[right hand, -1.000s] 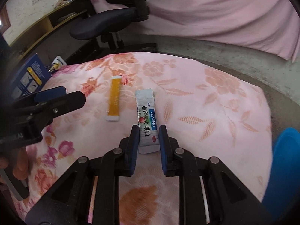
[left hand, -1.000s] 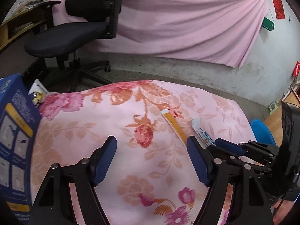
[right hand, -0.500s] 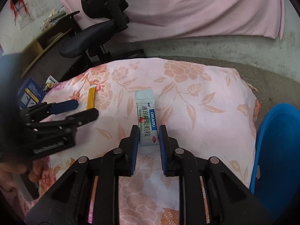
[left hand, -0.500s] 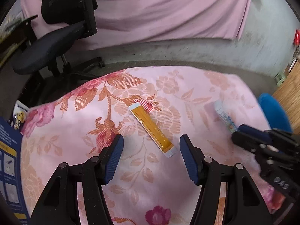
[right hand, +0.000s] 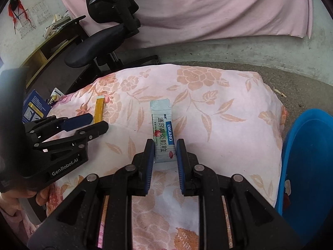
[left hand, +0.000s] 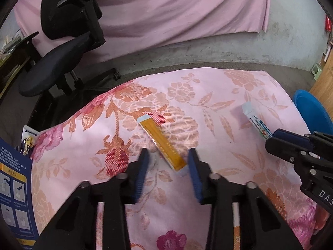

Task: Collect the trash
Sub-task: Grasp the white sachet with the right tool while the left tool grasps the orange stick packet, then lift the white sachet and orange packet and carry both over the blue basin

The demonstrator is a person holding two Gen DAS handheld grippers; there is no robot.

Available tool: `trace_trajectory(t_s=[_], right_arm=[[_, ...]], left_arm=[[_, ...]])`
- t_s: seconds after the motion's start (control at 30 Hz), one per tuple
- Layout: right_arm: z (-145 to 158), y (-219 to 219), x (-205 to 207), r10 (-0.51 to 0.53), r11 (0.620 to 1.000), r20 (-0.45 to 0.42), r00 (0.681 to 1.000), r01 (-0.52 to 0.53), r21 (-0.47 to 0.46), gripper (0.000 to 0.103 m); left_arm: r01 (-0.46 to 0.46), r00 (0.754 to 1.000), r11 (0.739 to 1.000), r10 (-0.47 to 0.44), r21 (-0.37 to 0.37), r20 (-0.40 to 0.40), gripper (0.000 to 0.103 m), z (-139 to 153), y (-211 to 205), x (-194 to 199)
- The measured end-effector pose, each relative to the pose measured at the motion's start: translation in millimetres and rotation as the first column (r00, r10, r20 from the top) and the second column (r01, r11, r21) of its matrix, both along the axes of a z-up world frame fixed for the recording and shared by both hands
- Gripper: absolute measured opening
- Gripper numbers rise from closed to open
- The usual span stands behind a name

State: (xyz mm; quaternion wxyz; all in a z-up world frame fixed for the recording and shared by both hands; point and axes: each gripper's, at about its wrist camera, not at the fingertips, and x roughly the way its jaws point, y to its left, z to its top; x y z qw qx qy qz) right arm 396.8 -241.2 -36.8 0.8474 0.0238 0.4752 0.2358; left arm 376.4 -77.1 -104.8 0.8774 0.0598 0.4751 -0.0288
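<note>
A white sachet (right hand: 162,129) with green and blue print is held by its near end in my right gripper (right hand: 165,148), a little above the pink floral cloth (right hand: 218,125). The left wrist view shows that sachet (left hand: 255,119) sticking out of the right gripper (left hand: 276,137) at the right. An orange sachet (left hand: 161,143) lies flat on the cloth (left hand: 208,108). My left gripper (left hand: 168,158) is open, its blue pads on either side of the orange sachet's near end without touching it. From the right wrist, the orange sachet (right hand: 99,108) lies just beyond the left gripper (right hand: 93,123).
A blue plastic bin (right hand: 308,166) stands off the table's right edge, also seen as the blue bin (left hand: 312,108). A black office chair (left hand: 68,48) stands beyond the far left corner. A blue printed leaflet (left hand: 12,187) and a small packet (left hand: 28,137) sit at the left edge.
My left gripper has swung in over the orange sachet and its fingers have narrowed around it. The right gripper has carried the white sachet to the right, nearer the blue bin.
</note>
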Motion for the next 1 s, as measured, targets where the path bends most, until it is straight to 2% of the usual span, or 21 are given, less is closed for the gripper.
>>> trace_trajectory(t_s=[0.1,0.13,0.37,0.47,0.57,0.63,0.73,0.8,0.83,0.87,0.9,1.0], right_arm=[[1,3,-3,0.006,1.0,0.013,1.0,-0.005,-0.016,0.045],[2,3,-4,0.007,1.0,0.018,1.0,-0.007,-0.02,0.045],[15,-2,-19,-0.015,0.999,0.115,0.993,0.018,-0.028,0.044],[25,-9,-28,-0.031,0.999,0.18,0.983,0.028,0.018,0.044],[39,-22,-44,-0.074,0.996,0.286,0.955,0.056,0.07,0.044],[48,-27,-55,-0.106,0.992,0.353,0.93,0.075,0.098,0.044],[62,-38,-74,-0.16,0.985,0.455,0.876,0.111,0.133,0.044],[70,-45,-85,-0.187,0.981,0.518,0.835,0.133,0.14,0.044],[75,-49,-91,-0.202,0.979,0.556,0.806,0.148,0.14,0.044],[80,-54,-99,-0.22,0.975,0.596,0.772,0.164,0.147,0.044],[83,-57,-103,-0.231,0.973,0.616,0.753,0.172,0.154,0.044],[95,-74,-121,-0.286,0.958,0.687,0.668,0.209,0.196,0.044]], left_arm=[[0.028,1.0,1.0,-0.028,-0.008,0.0,0.006,-1,-3,-1],[0.034,0.999,0.999,-0.034,-0.013,0.0,0.003,0,-4,-1],[0.042,0.999,0.988,-0.037,-0.152,0.035,0.001,9,5,-10],[0.054,0.994,0.982,-0.035,-0.179,0.105,0.001,23,8,-19],[0.087,0.978,0.978,-0.047,-0.191,0.204,0.001,40,5,-32],[0.115,0.958,0.972,-0.055,-0.203,0.281,0.001,52,0,-44],[0.16,0.913,0.964,-0.063,-0.211,0.403,0.001,71,-9,-64],[0.195,0.871,0.961,-0.079,-0.195,0.484,0.001,85,-18,-78],[0.205,0.856,0.961,-0.084,-0.186,0.51,0.001,92,-23,-81],[0.22,0.831,0.96,-0.093,-0.171,0.549,0.001,99,-28,-87],[0.233,0.812,0.959,-0.1,-0.161,0.574,0.001,105,-32,-90],[0.271,0.745,0.953,-0.119,-0.135,0.656,0.001,125,-46,-104]])
